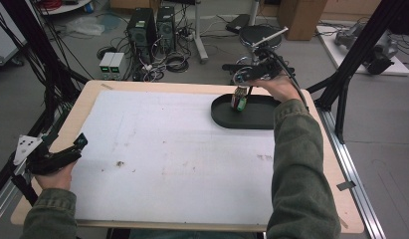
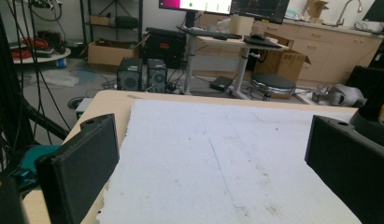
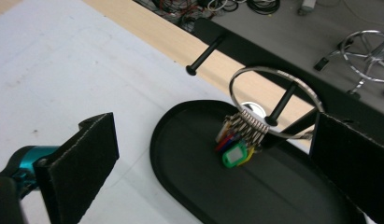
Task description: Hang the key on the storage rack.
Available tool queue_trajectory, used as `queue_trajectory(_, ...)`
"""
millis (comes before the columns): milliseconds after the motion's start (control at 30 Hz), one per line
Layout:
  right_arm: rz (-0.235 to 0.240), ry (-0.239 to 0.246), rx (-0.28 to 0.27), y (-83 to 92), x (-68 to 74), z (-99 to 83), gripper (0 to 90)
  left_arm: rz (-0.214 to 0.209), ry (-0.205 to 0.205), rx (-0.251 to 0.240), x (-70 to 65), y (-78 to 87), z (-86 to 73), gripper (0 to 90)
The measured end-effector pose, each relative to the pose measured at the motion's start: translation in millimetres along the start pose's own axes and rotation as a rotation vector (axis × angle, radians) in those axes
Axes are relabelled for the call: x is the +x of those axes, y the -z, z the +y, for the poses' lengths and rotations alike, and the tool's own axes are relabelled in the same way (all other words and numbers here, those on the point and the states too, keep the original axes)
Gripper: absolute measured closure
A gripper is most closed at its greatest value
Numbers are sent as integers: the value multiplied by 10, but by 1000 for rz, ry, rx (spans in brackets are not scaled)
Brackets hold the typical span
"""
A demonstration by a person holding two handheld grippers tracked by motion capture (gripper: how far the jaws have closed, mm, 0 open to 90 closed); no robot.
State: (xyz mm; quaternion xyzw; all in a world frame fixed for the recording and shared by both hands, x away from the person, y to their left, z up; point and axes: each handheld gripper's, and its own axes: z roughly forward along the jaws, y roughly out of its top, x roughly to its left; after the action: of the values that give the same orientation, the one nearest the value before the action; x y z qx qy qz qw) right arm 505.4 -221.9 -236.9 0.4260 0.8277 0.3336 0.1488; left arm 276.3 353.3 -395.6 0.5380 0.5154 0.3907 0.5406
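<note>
Key ring hung on the peg above the black tray, right jaws released around it.

In the right gripper view the large metal ring hangs over a black peg at the centre right of the frame, its bunch of coloured key tags dangling down over the black oval tray. The right gripper stands with its jaws spread wide, one pad at lower left and one at far right, neither touching the ring, which lies just ahead of them and toward the right pad. In the high view the ring sits at upper right of the bench, under the right gripper; the left gripper rests at the lower left edge, jaws parted and empty, well apart from the tray. The right hand is plainly nearer.
</note>
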Motion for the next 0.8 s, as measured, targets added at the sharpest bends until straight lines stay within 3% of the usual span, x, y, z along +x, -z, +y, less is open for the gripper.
queue_trajectory(200, -31, -29, 11, 83, -3, -105, 5, -6, 5, 0, -2, -8, 0, 33)
queue_trajectory(600, -20, -58, -21, 314, 48, -145, 5, -5, 5, 2, -7, -16, 4, 33)
queue_trajectory(800, -42, -59, -27, 412, 99, -162, 4, -6, 4, 1, -7, -11, 5, 33)
